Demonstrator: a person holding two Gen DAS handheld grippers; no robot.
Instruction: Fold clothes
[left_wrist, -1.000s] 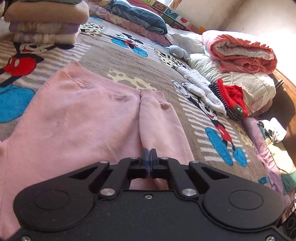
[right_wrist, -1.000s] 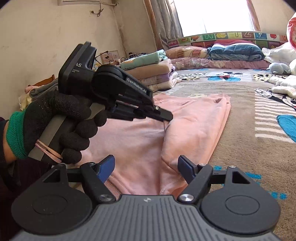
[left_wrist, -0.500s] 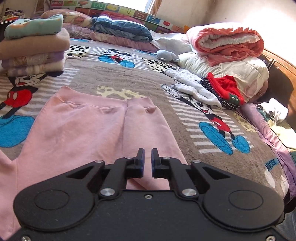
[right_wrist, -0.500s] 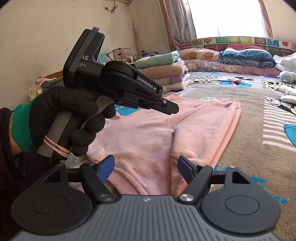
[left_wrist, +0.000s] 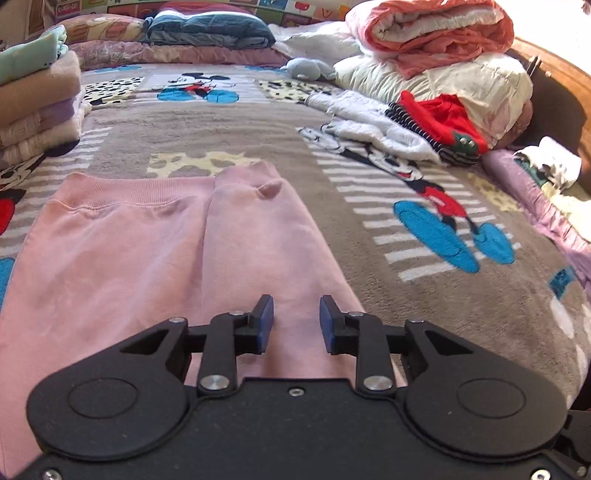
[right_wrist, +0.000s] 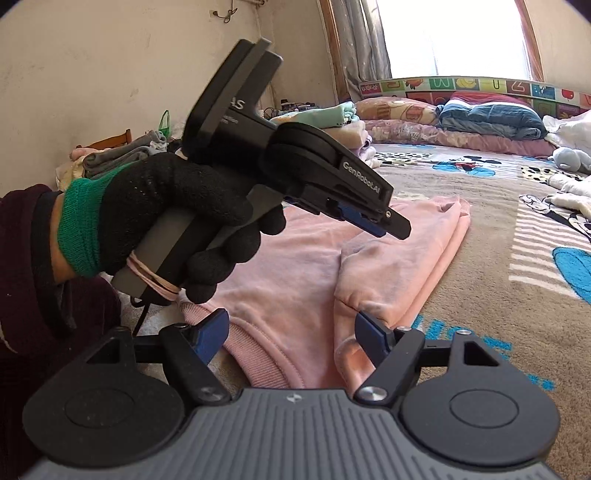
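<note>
A pink sweatshirt (left_wrist: 155, 251) lies flat on the cartoon-print bedspread (left_wrist: 229, 125), one sleeve folded lengthwise over its right side. My left gripper (left_wrist: 296, 324) hangs open above the near part of that folded sleeve, nothing between its blue pads. In the right wrist view the same pink sweatshirt (right_wrist: 314, 266) spreads ahead. The left gripper (right_wrist: 388, 227) hovers above it, held by a black-and-green gloved hand (right_wrist: 166, 218). My right gripper (right_wrist: 291, 334) stands wide open just over the sweatshirt's ribbed near edge, empty.
A stack of folded clothes (left_wrist: 37, 99) stands at the left. Loose white and red garments (left_wrist: 406, 122) lie right of the sweatshirt before rolled quilts (left_wrist: 436, 37). Pillows (right_wrist: 480, 118) line the head of the bed under a window. A wall and cluttered furniture (right_wrist: 110, 151) are at the left.
My left gripper was shut on the folded sleeve, then let it go, opened wider and rose away from the cloth. The sleeve stays lying on the sweatshirt. The right gripper stayed open.
</note>
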